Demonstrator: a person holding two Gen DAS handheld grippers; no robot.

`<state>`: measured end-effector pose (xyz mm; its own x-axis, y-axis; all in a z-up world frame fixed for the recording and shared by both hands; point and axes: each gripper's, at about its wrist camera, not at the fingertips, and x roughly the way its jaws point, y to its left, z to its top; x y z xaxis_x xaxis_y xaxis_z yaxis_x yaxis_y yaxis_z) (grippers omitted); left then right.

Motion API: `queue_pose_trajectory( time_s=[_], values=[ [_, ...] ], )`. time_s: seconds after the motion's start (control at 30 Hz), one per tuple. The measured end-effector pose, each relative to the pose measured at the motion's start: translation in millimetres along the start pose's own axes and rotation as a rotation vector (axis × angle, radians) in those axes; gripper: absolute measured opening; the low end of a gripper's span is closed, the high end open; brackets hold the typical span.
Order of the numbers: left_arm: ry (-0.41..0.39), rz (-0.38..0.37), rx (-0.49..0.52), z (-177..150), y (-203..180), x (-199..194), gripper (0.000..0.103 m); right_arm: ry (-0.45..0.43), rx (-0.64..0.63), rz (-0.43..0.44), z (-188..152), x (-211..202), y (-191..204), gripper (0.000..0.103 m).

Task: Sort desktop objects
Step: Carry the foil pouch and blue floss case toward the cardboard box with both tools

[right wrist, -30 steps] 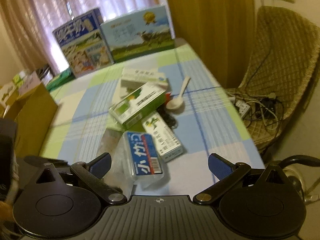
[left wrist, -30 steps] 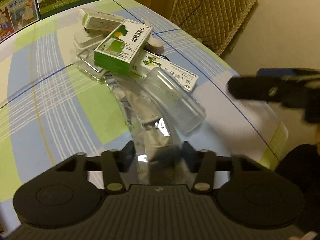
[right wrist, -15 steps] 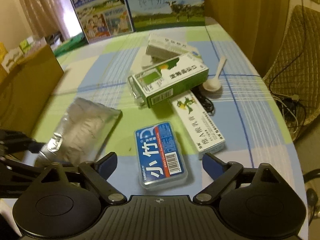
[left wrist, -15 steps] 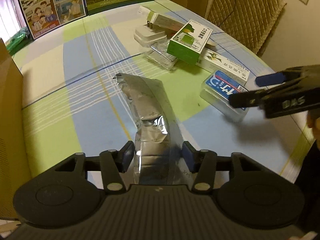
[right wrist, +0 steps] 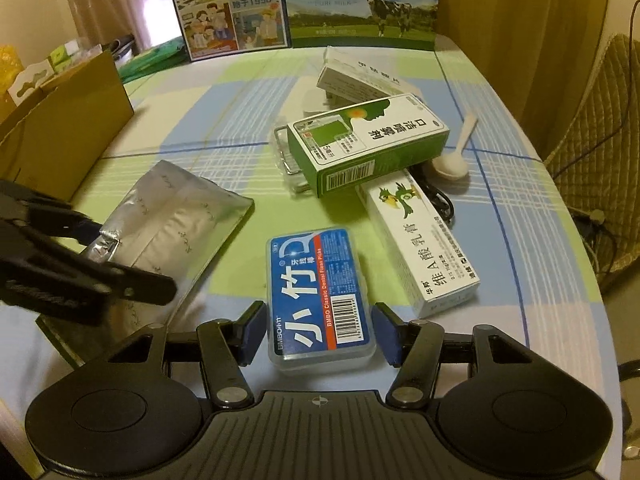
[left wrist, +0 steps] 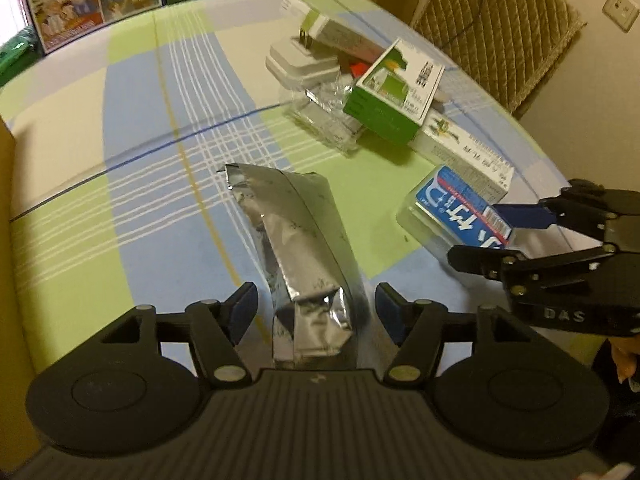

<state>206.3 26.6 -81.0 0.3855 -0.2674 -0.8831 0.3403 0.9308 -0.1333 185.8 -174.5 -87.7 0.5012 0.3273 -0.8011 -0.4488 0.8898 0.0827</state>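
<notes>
i'm seeing both grippers hanging open over the checked tablecloth [right wrist: 224,92]: left gripper [left wrist: 314,312] straddling the foil pouch [left wrist: 296,240], right gripper [right wrist: 318,334] straddling the floss box [right wrist: 318,292], curtains [right wrist: 100,0] behind.

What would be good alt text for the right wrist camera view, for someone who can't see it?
The right gripper, fingers open, straddles a clear floss pick case with a blue label on a checked tablecloth. Beside it to the left lies a silver foil pouch with the left gripper at its near end; behind are medicine boxes, a white spoon and milk cartons.
</notes>
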Motion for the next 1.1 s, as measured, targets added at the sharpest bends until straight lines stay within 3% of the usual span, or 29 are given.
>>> queue_pose_trajectory(
  time_s=[0.2,0.43,1.0,1.1],
  values=[
    [0.019,0.01,0.023,-1,-2,11,0.056,-0.012,-0.005,-0.001,1,3,1,0.056],
    [-0.002,0.033,0.071,-3,-8,4,0.04,-0.001,-0.012,-0.014,2,10,0,0.065],
    [0.006,0.046,0.084,-6,-7,9,0.047,0.007,-0.042,-0.004,3,18,5,0.063],
    [0.001,0.052,0.092,-6,-8,9,0.045,0.006,-0.054,-0.002,3,18,7,0.054]
  ],
)
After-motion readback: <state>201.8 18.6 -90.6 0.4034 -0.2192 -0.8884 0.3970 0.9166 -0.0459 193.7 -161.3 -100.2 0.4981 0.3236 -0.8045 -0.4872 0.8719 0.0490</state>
